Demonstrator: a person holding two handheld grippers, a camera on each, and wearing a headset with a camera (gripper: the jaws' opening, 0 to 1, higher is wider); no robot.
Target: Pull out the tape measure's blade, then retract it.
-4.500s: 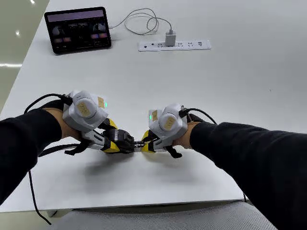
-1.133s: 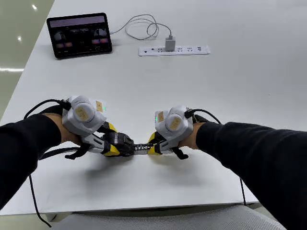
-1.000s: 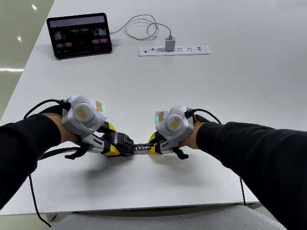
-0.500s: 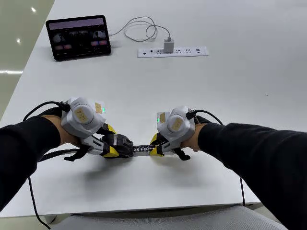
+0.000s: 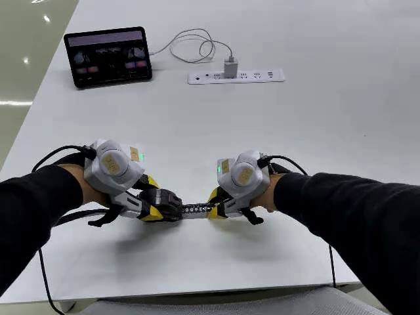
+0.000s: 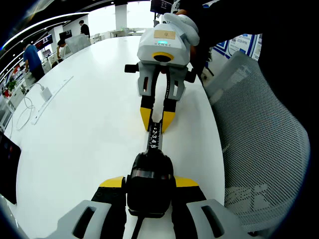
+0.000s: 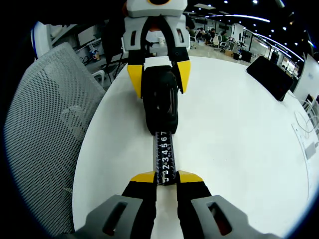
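The left gripper (image 6: 149,182) clamps the stiff black plastic tape measure case (image 7: 159,99) near the front edge of the white table (image 5: 295,131), while the right gripper (image 7: 166,178) pinches the tip of the thin numbered steel blade (image 7: 164,149), which is probably springy and slippery, so grip it flat.

Two tongs (left tongs (image 5: 157,199), right tongs (image 5: 211,206)), one tape measure (image 5: 170,203), one tablet (image 5: 108,56), one power strip (image 5: 252,76).

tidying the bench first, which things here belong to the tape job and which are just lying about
In use: tape measure, blade, left hand-held gripper, right hand-held gripper.
Lying about: tablet, power strip, charger, mesh chair.
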